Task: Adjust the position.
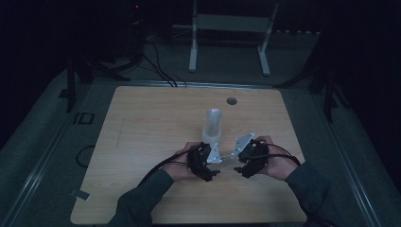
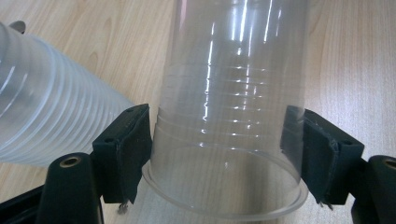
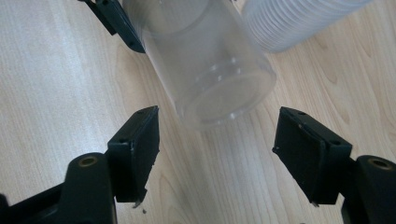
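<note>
While the room around me is dark, I can see my light wood table (image 1: 142, 142) with rounded corners and a small round hole (image 1: 231, 100) near its far edge. Grey floor lies all around it, with black cables (image 1: 158, 66) and a white frame (image 1: 231, 28) behind. A stack of cups (image 1: 213, 125) stands near the middle of the table. My left gripper (image 2: 219, 149) holds one clear cup (image 2: 231, 107) by its sides near the rim, just beside the stack. My right gripper (image 3: 217, 149) is wide, its pads off the cup, whose bottom points at it.
</note>
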The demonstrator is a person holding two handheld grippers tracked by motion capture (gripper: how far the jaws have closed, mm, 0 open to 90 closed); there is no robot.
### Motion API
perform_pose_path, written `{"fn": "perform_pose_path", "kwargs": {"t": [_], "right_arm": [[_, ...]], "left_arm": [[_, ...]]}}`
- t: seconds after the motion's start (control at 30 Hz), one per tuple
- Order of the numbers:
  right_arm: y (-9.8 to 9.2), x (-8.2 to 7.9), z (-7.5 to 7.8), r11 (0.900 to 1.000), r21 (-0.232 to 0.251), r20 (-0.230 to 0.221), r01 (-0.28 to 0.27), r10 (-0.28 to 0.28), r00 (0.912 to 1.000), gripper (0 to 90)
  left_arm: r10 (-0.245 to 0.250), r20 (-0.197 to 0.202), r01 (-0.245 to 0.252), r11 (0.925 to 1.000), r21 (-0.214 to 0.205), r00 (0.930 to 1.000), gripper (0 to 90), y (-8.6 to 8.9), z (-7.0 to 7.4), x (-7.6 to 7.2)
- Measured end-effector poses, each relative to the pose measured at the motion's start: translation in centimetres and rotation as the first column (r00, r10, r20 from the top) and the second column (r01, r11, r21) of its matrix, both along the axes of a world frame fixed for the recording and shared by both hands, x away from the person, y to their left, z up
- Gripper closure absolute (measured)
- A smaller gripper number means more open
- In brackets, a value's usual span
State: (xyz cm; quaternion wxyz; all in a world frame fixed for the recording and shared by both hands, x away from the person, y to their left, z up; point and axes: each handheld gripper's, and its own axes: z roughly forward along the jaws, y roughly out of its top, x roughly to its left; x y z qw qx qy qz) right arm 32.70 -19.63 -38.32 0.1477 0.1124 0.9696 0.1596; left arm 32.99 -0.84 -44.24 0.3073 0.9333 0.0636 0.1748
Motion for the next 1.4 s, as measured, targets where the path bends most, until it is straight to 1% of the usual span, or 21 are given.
{"fn": "perform_pose_path", "kwargs": {"t": [0.2, 0.3, 0.43, 0.5, 0.7, 0.83, 0.9, 1.0, 1.07, 1.1, 1.13, 1.17, 1.3, 1.4], "right_arm": [[0.6, 0.1, -0.3, 0.9991, -0.034, -0.018, -0.026, 0.026, 0.9995, 31.1], [0.8, 0.0, -0.5, 0.9981, -0.049, -0.026, -0.037, 0.036, 0.9990, 31.1], [1.2, 0.0, -0.7, 0.9964, -0.067, -0.040, -0.053, 0.051, 0.9979, 31.2], [1.3, 0.0, -0.8, 0.9952, -0.076, -0.045, -0.061, 0.058, 0.9973, 31.9], [1.6, 0.1, -1.0, 0.9933, -0.080, -0.059, -0.083, 0.078, 0.9952, 35.0], [1.7, 0.0, -1.0, 0.9928, -0.083, -0.063, -0.087, 0.082, 0.9947, 37.2], [1.6, 0.0, -1.0, 0.9928, -0.081, -0.061, -0.088, 0.084, 0.9946, 38.3], [1.4, -0.1, -1.0, 0.9939, -0.078, -0.064, -0.078, 0.073, 0.9953, 39.4], [1.3, 0.0, -1.0, 0.9933, -0.075, -0.064, -0.087, 0.083, 0.9945, 40.1], [1.3, -0.1, -1.0, 0.9937, -0.072, -0.067, -0.085, 0.080, 0.9945, 40.5], [1.3, -0.1, -1.0, 0.9937, -0.072, -0.067, -0.085, 0.080, 0.9945, 40.5], [1.3, -0.1, -1.1, 0.9937, -0.073, -0.068, -0.085, 0.080, 0.9944, 40.8], [1.1, -0.1, -1.2, 0.9945, -0.066, -0.067, -0.081, 0.077, 0.9948, 41.1], [0.9, 0.0, -1.3, 0.9947, -0.062, -0.061, -0.082, 0.078, 0.9951, 41.3]], "left_arm": [[-0.025, 0.007, 0.025, 0.9994, 0.022, 0.9997, 25.0, -0.3, 0.1, -0.3], [-0.029, 0.006, 0.029, 0.9993, 0.022, 0.9995, 25.0, -0.4, 0.1, -0.4], [-0.049, 0.007, 0.049, 0.9984, 0.029, 0.9988, 25.0, -0.6, 0.1, -0.5], [-0.053, 0.007, 0.053, 0.9983, 0.024, 0.9986, 25.0, -0.6, 0.2, -0.6], [-0.057, 0.005, 0.057, 0.9984, -0.002, 0.9984, 24.9, -0.6, 0.3, -0.8], [-0.065, 0.013, 0.065, 0.9979, 0.002, 0.9978, 24.9, -0.6, 0.2, -0.9], [-0.065, 0.016, 0.066, 0.9978, -0.004, 0.9977, 24.7, -0.6, 0.2, -1.0], [-0.064, 0.023, 0.064, 0.9980, -0.001, 0.9977, 23.6, -0.7, 0.2, -1.0], [-0.058, 0.011, 0.058, 0.9981, -0.019, 0.9983, 21.4, -0.7, 0.3, -1.0], [-0.057, 0.006, 0.057, 0.9981, -0.022, 0.9983, 19.2, -0.7, 0.3, -0.9], [-0.057, 0.006, 0.057, 0.9981, -0.022, 0.9983, 18.8, -0.7, 0.3, -0.9], [-0.062, -0.008, 0.062, 0.9976, -0.031, 0.9980, 18.8, -0.6, 0.4, -0.9], [-0.063, -0.014, 0.062, 0.9975, -0.035, 0.9979, 16.8, -0.5, 0.5, -0.8], [-0.055, -0.017, 0.054, 0.9968, -0.059, 0.9984, 16.3, -0.3, 0.7, -0.7]]}}
